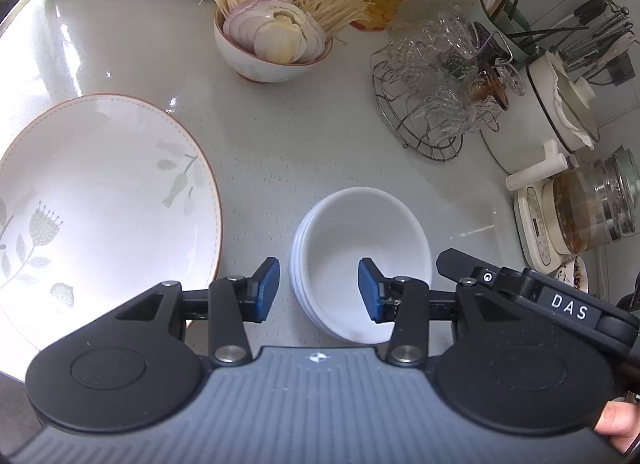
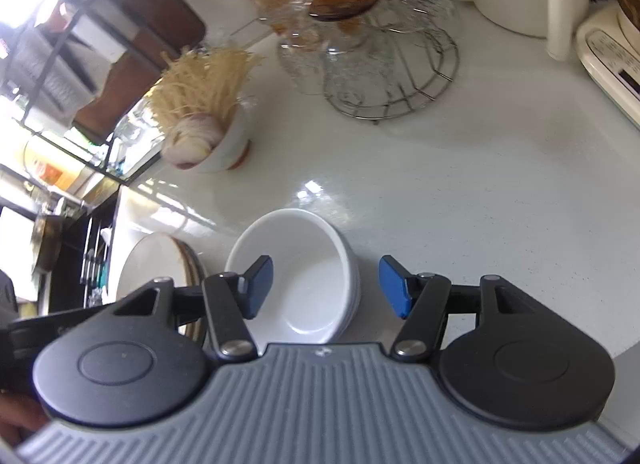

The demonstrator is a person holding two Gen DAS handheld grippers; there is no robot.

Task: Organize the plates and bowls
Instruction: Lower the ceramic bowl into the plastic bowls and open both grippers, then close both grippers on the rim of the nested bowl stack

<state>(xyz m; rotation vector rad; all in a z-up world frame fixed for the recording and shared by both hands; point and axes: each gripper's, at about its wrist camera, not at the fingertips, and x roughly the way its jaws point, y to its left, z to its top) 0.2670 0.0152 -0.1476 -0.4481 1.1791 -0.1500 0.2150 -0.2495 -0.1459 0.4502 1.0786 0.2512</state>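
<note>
Bare counter (image 1: pixel 280 152) lies open between the floral plate (image 1: pixel 100 204) on the left, the stacked white bowls (image 1: pixel 360 260) in front and the onion bowl (image 1: pixel 272 44) beyond; to the right, a wire glass rack (image 1: pixel 432 96) and appliances crowd the wall side

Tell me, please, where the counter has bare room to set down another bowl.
The widest bare patch lies mid-counter, bordered by the onion bowl, the big plate, the white bowls and the wire rack. A narrower strip runs right of the white bowls towards the kettle base. The back right corner is crowded with glassware and utensils.
</note>
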